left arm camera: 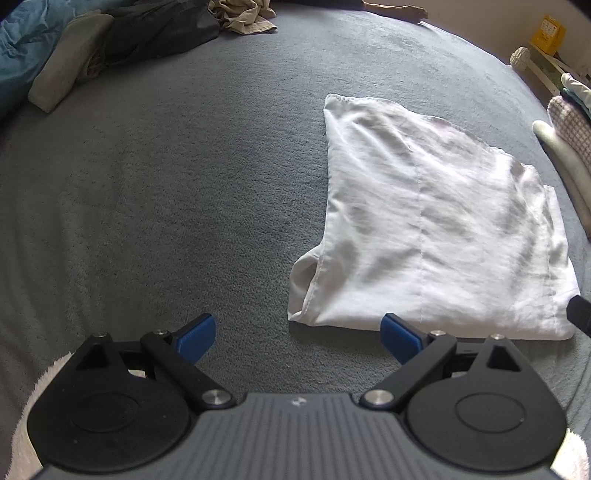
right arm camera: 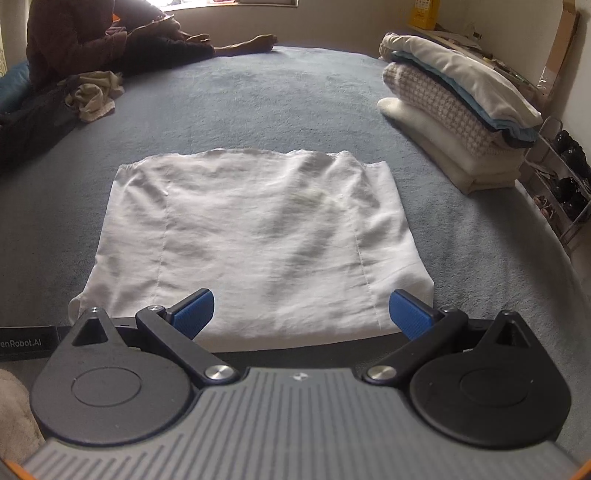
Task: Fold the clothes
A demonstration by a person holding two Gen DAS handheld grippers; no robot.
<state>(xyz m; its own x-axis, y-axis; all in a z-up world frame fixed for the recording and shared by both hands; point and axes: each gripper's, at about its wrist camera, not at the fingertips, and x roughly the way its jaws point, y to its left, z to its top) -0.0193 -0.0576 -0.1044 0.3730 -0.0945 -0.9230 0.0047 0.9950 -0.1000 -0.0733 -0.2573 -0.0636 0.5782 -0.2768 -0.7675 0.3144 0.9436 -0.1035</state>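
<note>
A white garment (right arm camera: 258,236) lies folded into a rough rectangle on the grey bed cover (right arm camera: 258,99). It also shows in the left wrist view (left arm camera: 436,229), to the right. My right gripper (right arm camera: 301,314) is open and empty, hovering just over the garment's near edge. My left gripper (left arm camera: 299,338) is open and empty, near the garment's near left corner, mostly over bare cover. The tip of the right gripper (left arm camera: 580,312) shows at the right edge of the left wrist view.
A stack of folded clothes (right arm camera: 454,107) sits at the right of the bed. A pile of unfolded dark and beige clothes (right arm camera: 88,96) lies at the far left, also in the left wrist view (left arm camera: 155,33). A person (right arm camera: 110,37) sits at the far edge. A shoe rack (right arm camera: 565,177) stands beside the bed.
</note>
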